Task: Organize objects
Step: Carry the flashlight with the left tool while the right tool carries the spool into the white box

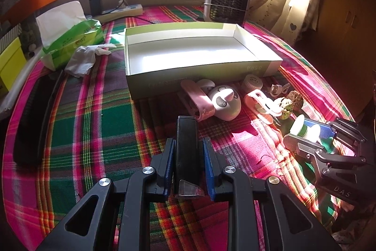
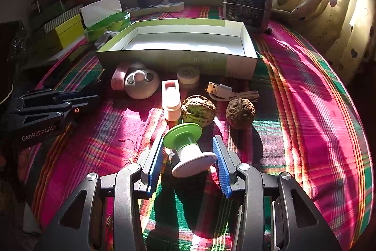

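Observation:
An empty white cardboard box stands on the plaid cloth. In front of it lie a pink case, a round grey gadget, a white cap, a pink-white clip, a USB cable and two walnuts. My left gripper has its pads around a black stapler-like device. My right gripper has its pads around a green-and-white spool lying on the cloth.
A green tissue pack and crumpled tissue lie left of the box. A black brush lies at the left edge. A small heater, a power strip and a charger stand by the window wall. Yellow boxes sit far left.

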`<state>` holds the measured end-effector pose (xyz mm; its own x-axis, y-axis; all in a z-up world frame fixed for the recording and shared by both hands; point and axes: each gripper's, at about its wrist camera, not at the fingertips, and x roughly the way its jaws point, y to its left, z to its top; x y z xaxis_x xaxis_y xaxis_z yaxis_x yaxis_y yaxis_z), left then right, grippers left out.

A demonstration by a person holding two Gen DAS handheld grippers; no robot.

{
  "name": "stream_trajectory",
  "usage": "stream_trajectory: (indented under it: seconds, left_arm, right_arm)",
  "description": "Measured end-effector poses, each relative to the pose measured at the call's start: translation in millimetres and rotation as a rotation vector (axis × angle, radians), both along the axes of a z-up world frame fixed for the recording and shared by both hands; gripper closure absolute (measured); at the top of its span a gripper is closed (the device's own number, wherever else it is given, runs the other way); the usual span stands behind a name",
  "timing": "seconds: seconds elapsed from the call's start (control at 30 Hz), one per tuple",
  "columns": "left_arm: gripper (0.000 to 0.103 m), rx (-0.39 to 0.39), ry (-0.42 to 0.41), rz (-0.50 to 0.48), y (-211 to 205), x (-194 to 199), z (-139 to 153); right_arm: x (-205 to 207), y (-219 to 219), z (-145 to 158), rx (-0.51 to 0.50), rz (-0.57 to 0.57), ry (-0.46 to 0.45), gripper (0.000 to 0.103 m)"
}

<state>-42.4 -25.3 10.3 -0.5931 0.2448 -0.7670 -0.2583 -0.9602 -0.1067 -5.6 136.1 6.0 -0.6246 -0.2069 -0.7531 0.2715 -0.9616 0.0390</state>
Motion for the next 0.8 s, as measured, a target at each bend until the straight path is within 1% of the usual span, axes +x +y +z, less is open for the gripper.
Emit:
stream_trajectory:
  seconds: [0.43, 0.57, 0.67, 0.8]
  left_arm:
    - [0.082, 0.009, 0.03, -0.001, 4.8, 2.6, 18.1]
    - [0.082, 0.016, 0.043, 0.002, 4.5, -1.9, 25.4]
    - [0.082, 0.016, 0.051, 0.004, 5.1, -8.0, 30.1]
    - [0.082, 0.035, 0.047, 0.001, 6.6, -20.0, 34.0]
  right_arm:
    - [-4.4, -1.3, 14.2, -0.01, 0.029, 0.025, 0.061]
    - [-9.4, -1.7, 18.6, -0.016, 0.038, 0.03, 0.061]
    - [-17.0, 0.0, 22.4, -0.045, 0.049, 0.017, 0.061]
    - [-26.7, -2.1, 28.5, -0.037, 0.053, 0.03, 0.061]
